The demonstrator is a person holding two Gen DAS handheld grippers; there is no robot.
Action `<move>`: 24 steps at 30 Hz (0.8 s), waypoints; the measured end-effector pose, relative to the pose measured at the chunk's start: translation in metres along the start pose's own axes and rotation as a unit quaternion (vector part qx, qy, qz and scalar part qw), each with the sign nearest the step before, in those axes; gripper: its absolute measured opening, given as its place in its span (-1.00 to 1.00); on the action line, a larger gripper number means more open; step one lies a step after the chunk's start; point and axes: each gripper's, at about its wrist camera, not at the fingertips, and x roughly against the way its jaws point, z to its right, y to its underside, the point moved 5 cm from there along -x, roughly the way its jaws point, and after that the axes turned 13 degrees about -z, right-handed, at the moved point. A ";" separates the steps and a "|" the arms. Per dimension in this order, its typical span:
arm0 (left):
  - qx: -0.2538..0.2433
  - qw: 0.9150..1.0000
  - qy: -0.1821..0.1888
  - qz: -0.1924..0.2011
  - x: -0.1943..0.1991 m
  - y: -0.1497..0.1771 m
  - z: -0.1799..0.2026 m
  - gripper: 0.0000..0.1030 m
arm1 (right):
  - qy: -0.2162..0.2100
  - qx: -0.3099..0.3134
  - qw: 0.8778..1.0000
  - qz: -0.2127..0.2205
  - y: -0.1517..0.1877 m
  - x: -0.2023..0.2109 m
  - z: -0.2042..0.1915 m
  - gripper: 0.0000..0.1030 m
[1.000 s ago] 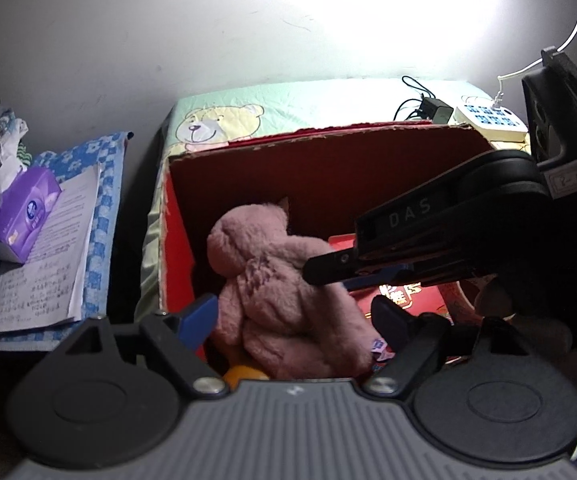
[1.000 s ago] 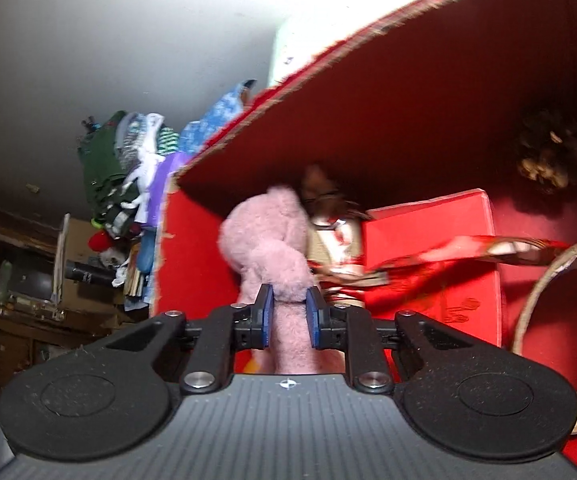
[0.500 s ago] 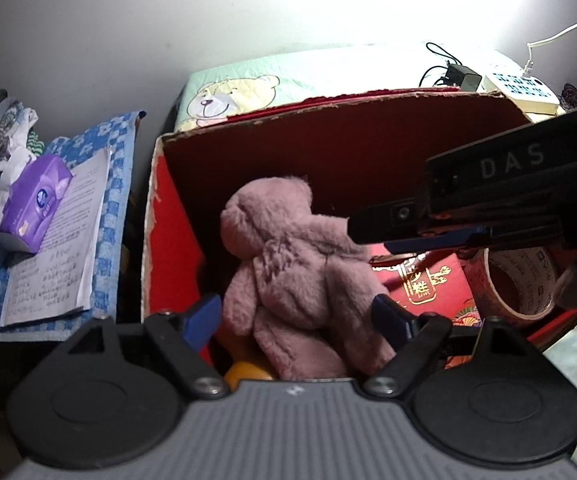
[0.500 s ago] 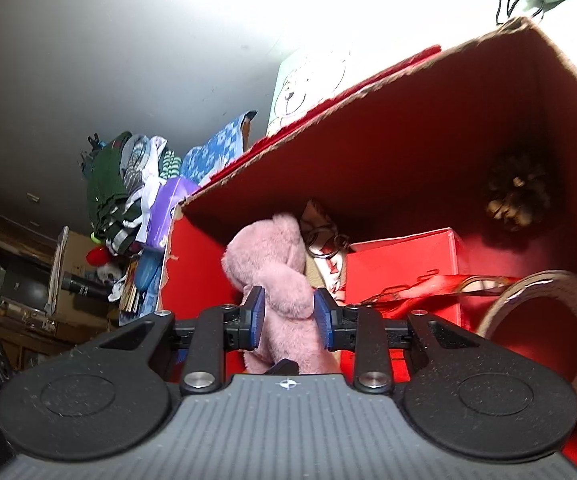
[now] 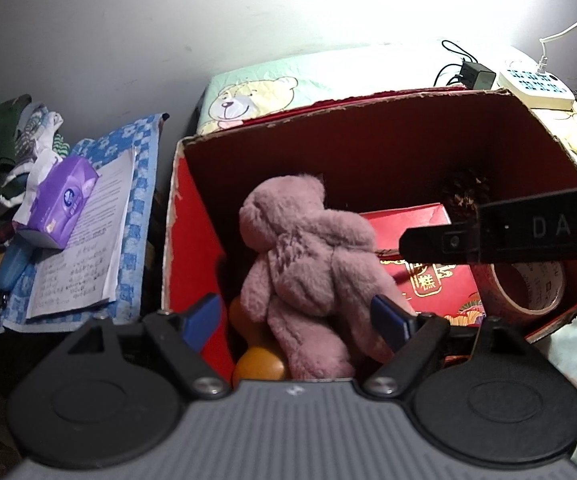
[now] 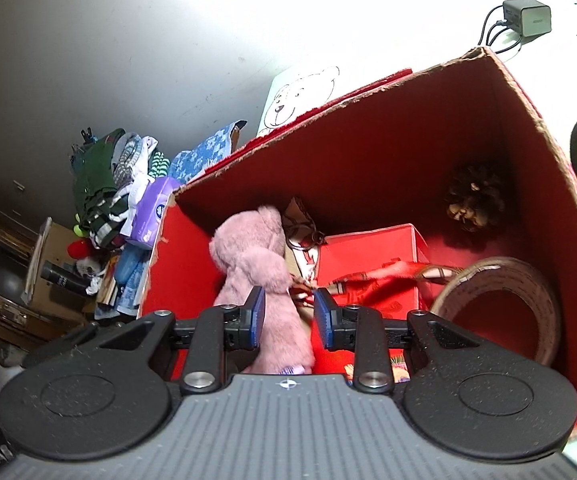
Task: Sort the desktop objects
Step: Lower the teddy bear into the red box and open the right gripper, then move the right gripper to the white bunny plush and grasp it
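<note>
You are placing the pink plush bear (image 5: 308, 256) into the red box (image 5: 368, 148): it is sitting at centre frame, leaning by the box's left wall beside a red gift box (image 5: 428, 276) and a tape roll (image 5: 528, 288). Your right tool (image 6: 288, 316) is standing spread, its blue pads either side of the bear without pinching it. Your left tool (image 5: 296, 318) is spread wide too. Next, I judge, you are lifting clear and seeking another item on the table
</note>
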 end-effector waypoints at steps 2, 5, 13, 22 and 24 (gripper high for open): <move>0.002 1.000 -0.003 0.001 0.003 0.002 0.001 0.64 | 0.007 0.008 1.000 0.007 0.004 0.003 -0.001 -0.40; 0.006 1.000 -0.012 0.001 0.006 0.004 0.005 0.64 | 0.016 0.019 1.000 0.017 0.008 0.009 0.001 -0.40; 0.025 0.999 -0.033 0.001 0.022 0.007 0.026 0.67 | -0.004 0.034 0.999 0.025 0.014 0.032 0.014 -0.40; 0.044 0.998 -0.048 0.016 0.051 0.004 0.079 0.74 | -0.043 0.057 0.997 0.031 0.015 0.079 0.041 -0.38; 0.044 0.998 -0.048 0.018 0.056 0.004 0.095 0.74 | -0.052 0.057 0.997 0.031 0.016 0.089 0.050 -0.38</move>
